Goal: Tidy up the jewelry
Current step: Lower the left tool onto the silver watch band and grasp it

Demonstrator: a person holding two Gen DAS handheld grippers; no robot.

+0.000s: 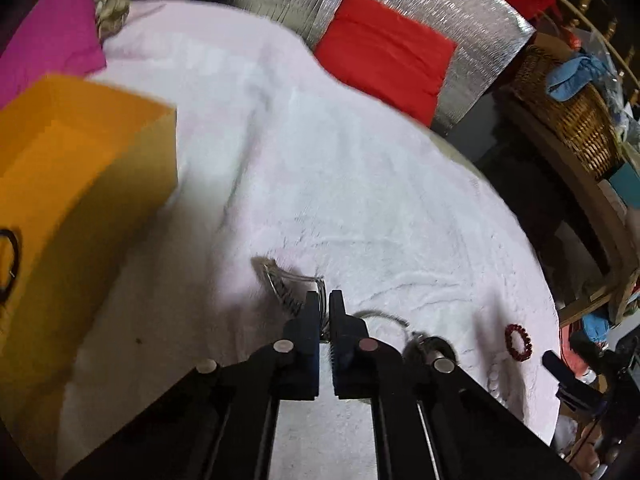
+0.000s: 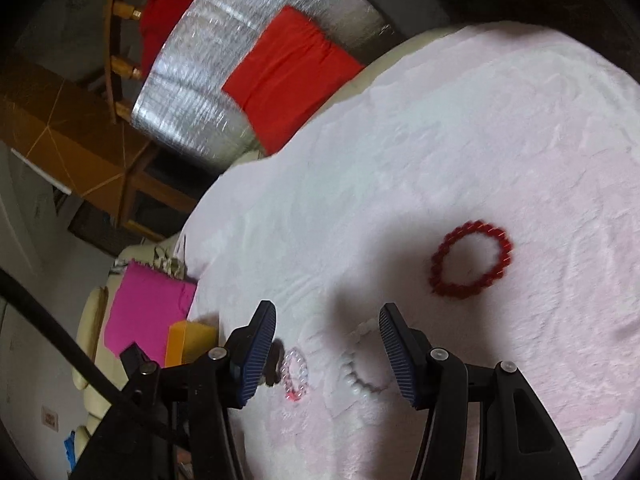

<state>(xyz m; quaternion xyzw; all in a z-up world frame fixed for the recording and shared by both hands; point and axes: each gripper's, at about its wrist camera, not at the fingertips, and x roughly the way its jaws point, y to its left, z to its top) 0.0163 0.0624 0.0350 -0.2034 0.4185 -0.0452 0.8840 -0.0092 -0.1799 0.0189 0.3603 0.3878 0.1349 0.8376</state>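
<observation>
My left tongs (image 1: 323, 300) are sitting nearly shut, tips pressing together on a set of thin silver metal bangles (image 1: 286, 282) lying on the fluffy pale pink blanket (image 1: 360, 184). The bangles are fanning out to the left of the tips, with a few wires passing between the pads. Blur is making it hard to count them.

Just right of the left tongs, a dark round piece with a thin silvery chain (image 1: 424, 344) is lying on the blanket; I cannot tell what it is. Further right, a red beaded bracelet (image 1: 519, 341) is resting flat, well apart from the tongs. An open orange cardboard box (image 1: 80, 184) is standing on the blanket at the left.

My right tongs (image 2: 327, 320) are hovering half open with nothing between the pads. They are pointing down at the blanket. A white pearl bead bracelet (image 2: 354, 372) is lying below the gap, near the right finger. A small clear-and-pink beaded bracelet (image 2: 295, 372) is lying just beside the left finger. In the right wrist view the red beaded bracelet is sitting beyond and to the right of the tongs, not touching them.

A red folded cloth (image 1: 384, 48) is lying on a silver foil-like sheet (image 1: 472, 8) past the blanket's edge. A magenta cloth (image 1: 48, 36) is showing at the far left, and a wicker basket (image 1: 568, 120) is standing at the right.
</observation>
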